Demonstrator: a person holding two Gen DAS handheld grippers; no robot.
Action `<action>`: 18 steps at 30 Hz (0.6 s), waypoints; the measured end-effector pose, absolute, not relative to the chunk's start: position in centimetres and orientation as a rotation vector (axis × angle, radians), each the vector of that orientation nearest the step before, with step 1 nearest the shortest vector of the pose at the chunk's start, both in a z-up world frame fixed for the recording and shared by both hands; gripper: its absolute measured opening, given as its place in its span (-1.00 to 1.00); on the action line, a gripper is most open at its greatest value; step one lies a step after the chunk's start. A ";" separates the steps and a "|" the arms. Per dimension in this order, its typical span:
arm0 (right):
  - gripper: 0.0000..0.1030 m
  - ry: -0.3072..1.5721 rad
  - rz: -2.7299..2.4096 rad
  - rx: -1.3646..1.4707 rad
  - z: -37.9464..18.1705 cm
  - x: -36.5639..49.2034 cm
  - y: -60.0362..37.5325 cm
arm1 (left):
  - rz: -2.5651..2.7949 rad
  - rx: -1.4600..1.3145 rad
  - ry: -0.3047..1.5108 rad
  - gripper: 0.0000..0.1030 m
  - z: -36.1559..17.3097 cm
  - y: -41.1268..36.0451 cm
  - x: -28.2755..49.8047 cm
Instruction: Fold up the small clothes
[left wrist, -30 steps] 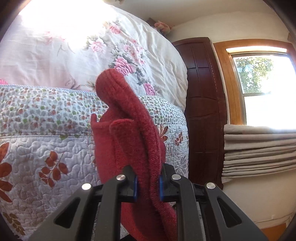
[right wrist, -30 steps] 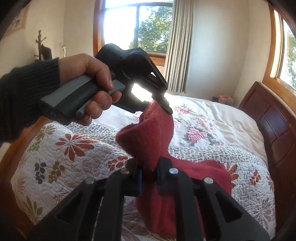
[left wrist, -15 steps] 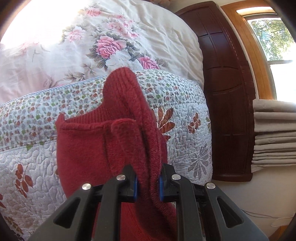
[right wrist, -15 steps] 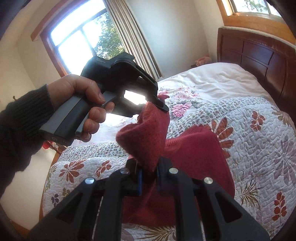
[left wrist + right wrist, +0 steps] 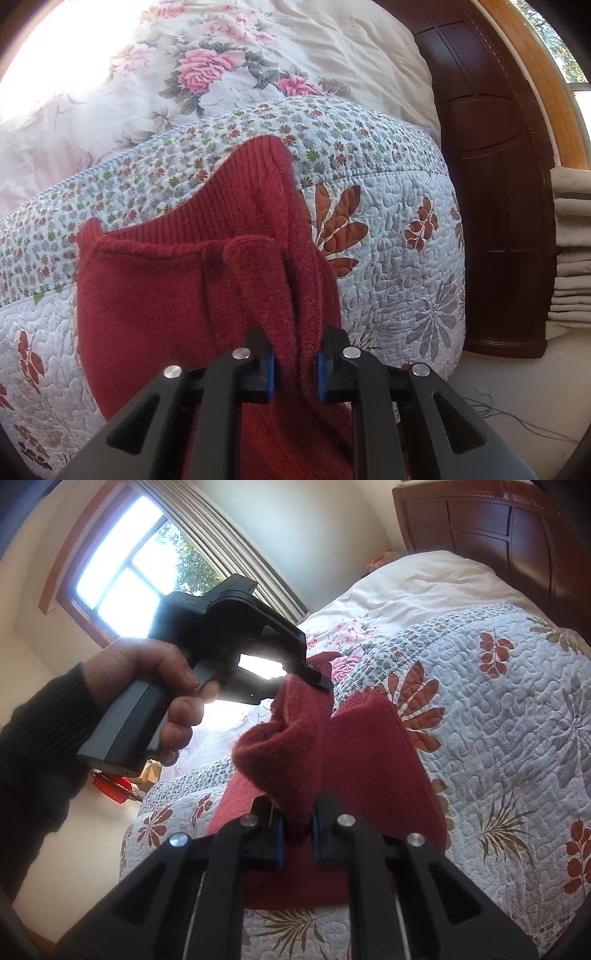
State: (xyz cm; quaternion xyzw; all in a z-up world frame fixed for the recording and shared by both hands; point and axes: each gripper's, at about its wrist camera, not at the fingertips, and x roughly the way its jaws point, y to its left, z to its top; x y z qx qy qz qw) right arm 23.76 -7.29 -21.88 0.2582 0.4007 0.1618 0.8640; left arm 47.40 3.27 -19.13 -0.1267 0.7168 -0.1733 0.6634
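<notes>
On a quilted floral bedspread [image 5: 498, 738], a red knitted garment [image 5: 155, 302] lies partly lifted, its lower part resting on the quilt. In the left wrist view, the left gripper [image 5: 294, 363] at 6 o'clock has its jaws pinching a raised fold of the red knit. In the right wrist view, the right gripper [image 5: 295, 836] at 6 o'clock likewise pinches a bunched fold, while at 10 o'clock a person's hand [image 5: 147, 686] in a dark sleeve grips the other tool's handle. A dark wooden headboard [image 5: 480, 524] stands at 1 o'clock.
</notes>
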 end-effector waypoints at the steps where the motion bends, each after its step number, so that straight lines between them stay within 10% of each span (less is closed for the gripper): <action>1: -0.81 0.840 0.340 0.554 -22.1 23.7 -7.7 | -0.389 -0.274 1.617 -0.70 -19.1 2.8 47.3; 8: -0.80 0.920 0.352 0.693 -26.3 24.1 -10.5 | -0.371 -0.219 1.605 -0.57 -21.1 1.1 46.7; 12: -0.76 0.989 0.372 0.822 -29.3 24.4 -12.7 | -0.450 -0.317 1.487 -0.06 -18.9 1.6 46.0; 15: -0.54 1.031 0.474 0.936 -30.7 24.9 -14.0 | -0.522 -0.343 1.363 0.07 -15.5 3.2 44.1; 18: 0.28 1.054 0.543 0.961 -31.0 25.8 -15.3 | -0.571 -0.314 1.252 0.17 -12.4 5.6 40.0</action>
